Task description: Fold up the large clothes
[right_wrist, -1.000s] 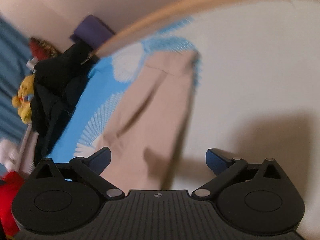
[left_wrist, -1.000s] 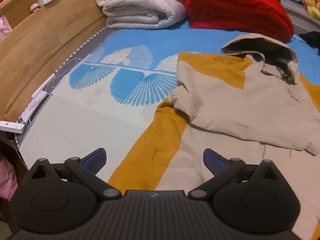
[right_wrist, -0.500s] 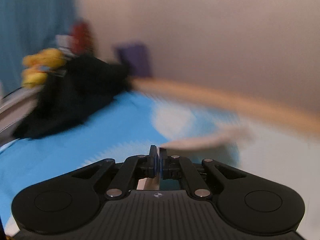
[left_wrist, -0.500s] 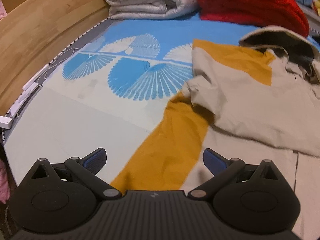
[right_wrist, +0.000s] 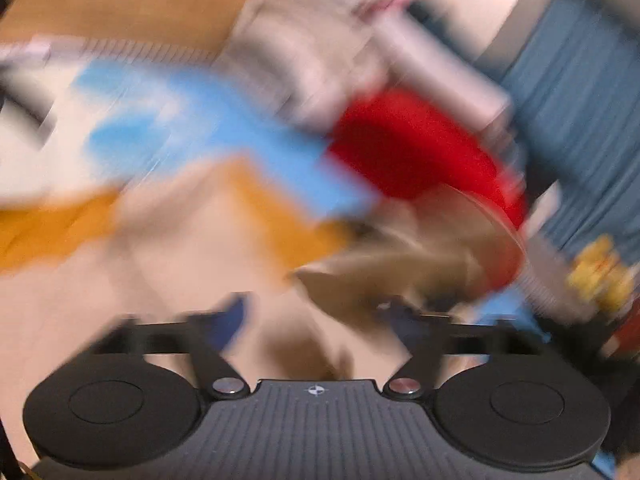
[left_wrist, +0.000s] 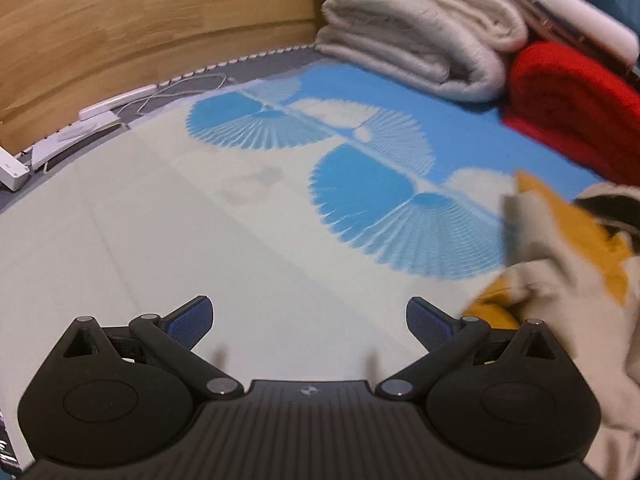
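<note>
Patterned mat (left_wrist: 200, 240) by wooden wall; jacket (left_wrist: 568, 264) bunched at 3 o'clock of left gripper (left_wrist: 308, 316) — spread wide, empty. Right gripper (right_wrist: 320, 320) over jacket — blurred, apparently parted, nearer.

Left wrist view is looking low across the bed sheet (left_wrist: 168, 248) toward the wooden headboard (left_wrist: 120, 36). Right wrist view, heavily blurred, is facing over the jacket (right_wrist: 192, 248). Both are taking in the red blanket (left_wrist: 576, 108) and white blanket (left_wrist: 416, 40).
</note>
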Motion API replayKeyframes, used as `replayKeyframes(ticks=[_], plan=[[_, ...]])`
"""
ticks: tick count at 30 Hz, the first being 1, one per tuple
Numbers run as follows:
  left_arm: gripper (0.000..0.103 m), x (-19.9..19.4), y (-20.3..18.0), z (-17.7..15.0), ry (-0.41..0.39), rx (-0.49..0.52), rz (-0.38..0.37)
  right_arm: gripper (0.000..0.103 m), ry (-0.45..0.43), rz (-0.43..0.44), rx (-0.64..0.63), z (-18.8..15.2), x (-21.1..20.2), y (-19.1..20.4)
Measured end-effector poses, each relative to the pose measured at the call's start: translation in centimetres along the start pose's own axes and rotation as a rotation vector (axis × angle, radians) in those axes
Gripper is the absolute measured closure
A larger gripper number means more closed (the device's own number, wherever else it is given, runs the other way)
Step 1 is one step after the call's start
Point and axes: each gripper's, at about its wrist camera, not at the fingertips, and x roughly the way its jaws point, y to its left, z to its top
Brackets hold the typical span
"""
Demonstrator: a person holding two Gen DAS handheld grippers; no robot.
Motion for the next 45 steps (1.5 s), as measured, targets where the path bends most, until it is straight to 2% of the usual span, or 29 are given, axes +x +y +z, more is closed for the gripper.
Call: replayKeyframes(ticks=[2,4,8,12,14,15,17,19,22,27,33,36,40,42,45], plan=[[0.000,1.0,0.4,0.6,0.041,0.016,-0.026,0.020,0.063,0.007,0.044,-1.3,0.8,0.0],[0.000,1.2,0.7,1.2,0.037,0.021,-0.069,0.020,0.099,-0.018,0.158,-1.3,0.5,-1.1],[0.000,1.3,0.6,1.3,0.015,0.034,-0.080,0.018,0.118,-0.170,0.448,-2.2,-0.7,-6.5],[0.000,1.5,0.3,1.0,0.025,0.041,-0.098,0.018,0.117,-0.286,0.736,-5.4,-1.1,-9.6],[0.000,1.8,-0.4,0.7,0.028,0.089,-0.089,0.018,0.176,-0.327,0.824,-7.8,0.1,-10.0],[0.000,2.1,-0.8,0.5,0.033,0.120,-0.078,0.018,0.217,-0.329,0.840,-9.4,1.6,-10.2],[0.000,2.7,-1.8,-0.2,0.051,0.193,-0.045,0.019,0.352,-0.290,0.826,-11.6,4.5,-9.6],[0.000,3.2,-2.5,-0.7,0.069,0.236,-0.028,0.017,0.326,-0.303,0.814,-11.9,4.8,-9.1],[0.000,3.5,-2.8,-0.9,0.073,0.233,-0.035,0.017,0.300,-0.289,0.841,-10.8,3.4,-10.0],[0.000,3.4,-2.7,-0.6,0.064,0.221,-0.017,0.017,0.203,-0.306,0.897,-9.2,-2.3,-11.1],[0.000,3.4,-1.8,0.2,0.078,0.173,0.031,0.016,0.190,-0.313,0.987,-8.7,-8.6,-10.1],[0.000,2.3,-1.4,0.8,0.070,0.129,-0.058,0.016,0.149,-0.315,1.000,-7.1,-11.5,-10.3],[0.000,0.2,-1.8,1.3,0.062,0.117,-0.238,0.015,0.083,-0.315,1.005,-4.3,-12.9,-11.5],[0.000,-0.3,-2.2,1.2,0.053,0.128,-0.263,0.015,0.067,-0.285,1.017,-3.0,-12.6,-12.2],[0.000,0.1,-2.6,1.0,0.072,0.129,-0.247,0.015,0.056,-0.239,0.993,-0.9,-11.1,-13.3]])
